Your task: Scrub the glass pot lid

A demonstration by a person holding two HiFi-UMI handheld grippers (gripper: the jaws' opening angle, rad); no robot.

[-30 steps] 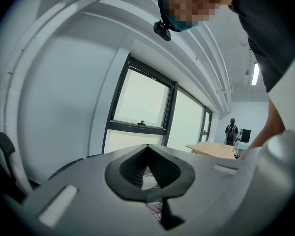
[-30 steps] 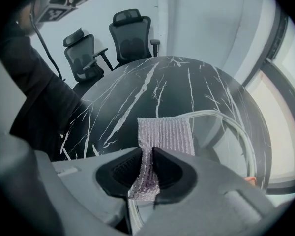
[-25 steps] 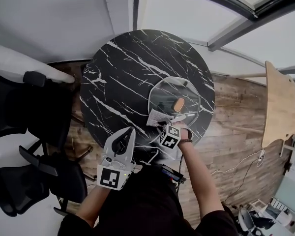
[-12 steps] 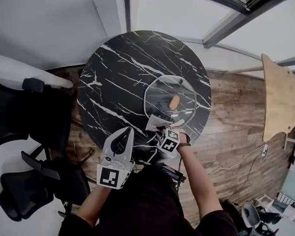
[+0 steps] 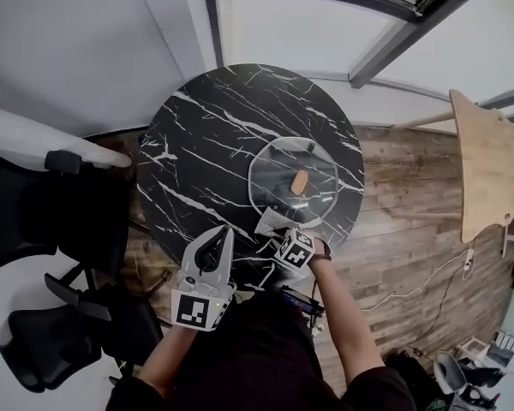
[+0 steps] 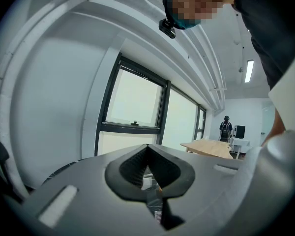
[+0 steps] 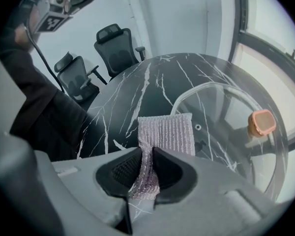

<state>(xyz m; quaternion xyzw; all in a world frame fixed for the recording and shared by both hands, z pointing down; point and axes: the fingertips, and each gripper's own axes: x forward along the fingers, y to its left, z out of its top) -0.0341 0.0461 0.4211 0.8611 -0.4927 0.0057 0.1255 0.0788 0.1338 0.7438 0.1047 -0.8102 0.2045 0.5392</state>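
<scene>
The round glass pot lid (image 5: 313, 197) with an orange knob (image 5: 299, 180) lies flat on the black marble table (image 5: 214, 144), right of centre. My right gripper (image 5: 280, 229) is at the lid's near rim, shut on a grey ribbed scrub cloth (image 5: 269, 220). In the right gripper view the cloth (image 7: 166, 132) hangs out of the gripper (image 7: 147, 157) toward the lid (image 7: 221, 107) and knob (image 7: 261, 123). My left gripper (image 5: 224, 233) hovers over the table's near edge, shut and empty. In its own view the left gripper (image 6: 147, 148) points up at windows.
Black office chairs (image 5: 34, 221) stand left of the table, and two chairs (image 7: 118, 43) show behind it in the right gripper view. A wooden table (image 5: 488, 161) is at the far right. A person (image 6: 226, 128) stands far off. The floor is wood plank.
The right gripper and cloth drew back slightly from over the lid toward its near rim. The left gripper has hardly moved. The head camera shifted a little.
</scene>
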